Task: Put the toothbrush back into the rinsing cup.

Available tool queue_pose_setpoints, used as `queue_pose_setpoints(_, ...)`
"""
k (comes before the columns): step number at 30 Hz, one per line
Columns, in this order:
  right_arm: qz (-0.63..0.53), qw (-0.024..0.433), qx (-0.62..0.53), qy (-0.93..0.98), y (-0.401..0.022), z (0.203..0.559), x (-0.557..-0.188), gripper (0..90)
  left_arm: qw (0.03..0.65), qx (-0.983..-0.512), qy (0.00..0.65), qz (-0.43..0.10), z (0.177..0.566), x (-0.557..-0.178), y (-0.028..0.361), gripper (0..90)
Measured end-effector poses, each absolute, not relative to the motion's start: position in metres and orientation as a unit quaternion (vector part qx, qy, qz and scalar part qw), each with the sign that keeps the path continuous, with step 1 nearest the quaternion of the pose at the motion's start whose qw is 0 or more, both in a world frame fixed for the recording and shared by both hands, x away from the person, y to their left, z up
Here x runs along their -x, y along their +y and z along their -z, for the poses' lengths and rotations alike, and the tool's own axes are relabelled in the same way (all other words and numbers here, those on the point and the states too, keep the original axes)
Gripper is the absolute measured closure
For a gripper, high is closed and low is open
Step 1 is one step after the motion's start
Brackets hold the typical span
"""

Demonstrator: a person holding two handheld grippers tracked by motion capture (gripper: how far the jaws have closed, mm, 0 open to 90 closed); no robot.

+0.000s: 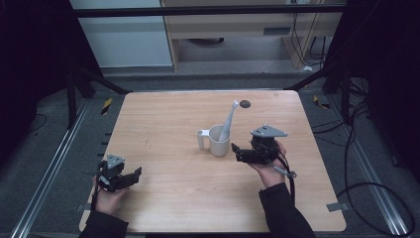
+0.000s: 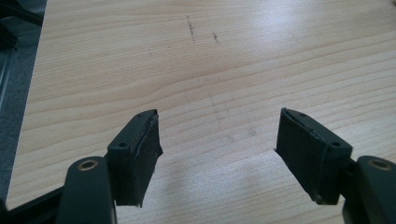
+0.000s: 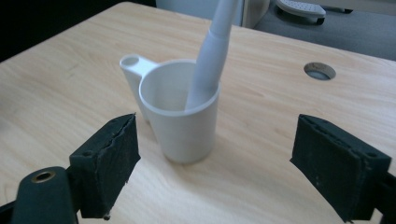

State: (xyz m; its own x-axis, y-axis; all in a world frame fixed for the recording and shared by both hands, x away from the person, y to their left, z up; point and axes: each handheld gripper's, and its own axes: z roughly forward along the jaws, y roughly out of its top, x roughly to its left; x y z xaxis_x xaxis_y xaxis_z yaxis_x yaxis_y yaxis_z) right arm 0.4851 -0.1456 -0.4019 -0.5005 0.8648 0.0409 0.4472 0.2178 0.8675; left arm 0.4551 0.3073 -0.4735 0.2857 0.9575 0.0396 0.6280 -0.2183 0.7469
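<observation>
A white cup with a side handle stands upright near the middle of the wooden table. A pale grey toothbrush leans inside it, head up and tilted to the right. My right gripper is just right of the cup, pointing at it, jaws open and apart from it. In the right gripper view the cup and toothbrush sit ahead of the right gripper, with nothing between its pads. My left gripper rests near the front left, open; in its own view the left gripper faces bare wood.
A round cable hole lies in the table behind the cup, also seen as the hole at the right. A metal frame rail runs along the left side. Cables lie on the floor at the right.
</observation>
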Motion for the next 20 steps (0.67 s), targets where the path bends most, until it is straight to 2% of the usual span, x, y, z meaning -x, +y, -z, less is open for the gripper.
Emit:
queue_pose_setpoints(5, -0.437, 0.238, -0.444, 0.745, -0.167, 0.415, -0.467, 14.2, 0.318, -0.737, 0.537, -0.261, 0.474, -0.455, 0.307, 29.4)
queue_pose_setpoints(20, -0.409, 0.248, -0.475, 0.739, -0.208, 0.442, -0.447, 13.7, 0.318, -0.741, 0.531, -0.260, 0.473, -0.454, 0.307, 34.3)
